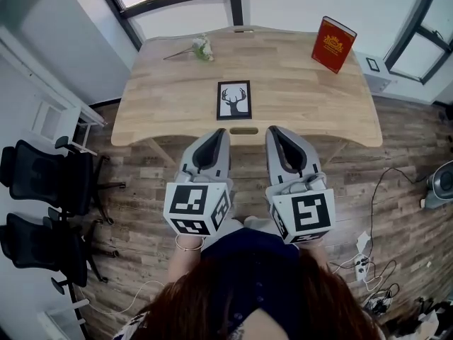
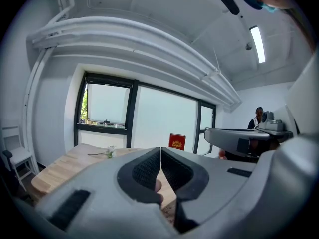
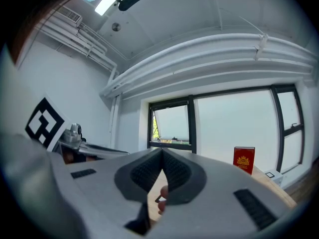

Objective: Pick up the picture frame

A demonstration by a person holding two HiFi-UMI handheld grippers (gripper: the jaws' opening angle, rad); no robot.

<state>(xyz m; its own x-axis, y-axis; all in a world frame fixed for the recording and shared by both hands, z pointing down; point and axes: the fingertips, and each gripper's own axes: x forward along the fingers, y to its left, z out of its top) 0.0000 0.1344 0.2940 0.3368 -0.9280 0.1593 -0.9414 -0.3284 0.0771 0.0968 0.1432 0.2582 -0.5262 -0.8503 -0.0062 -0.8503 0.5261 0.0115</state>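
Wooden desk (image 1: 297,112) w/ picture frame (image 1: 233,100) flat on it; left gripper (image 1: 223,132) & right gripper (image 1: 272,130) clenched, empty, short of it, so prob. shoving frame instead of grabbing unless opened.

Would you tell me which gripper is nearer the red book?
Right. The right gripper lies below-left of the red book; the left gripper is farther left.

The black chairs (image 1: 35,176) are cut by the head view's left edge, a grey appliance (image 1: 442,183) by its right.
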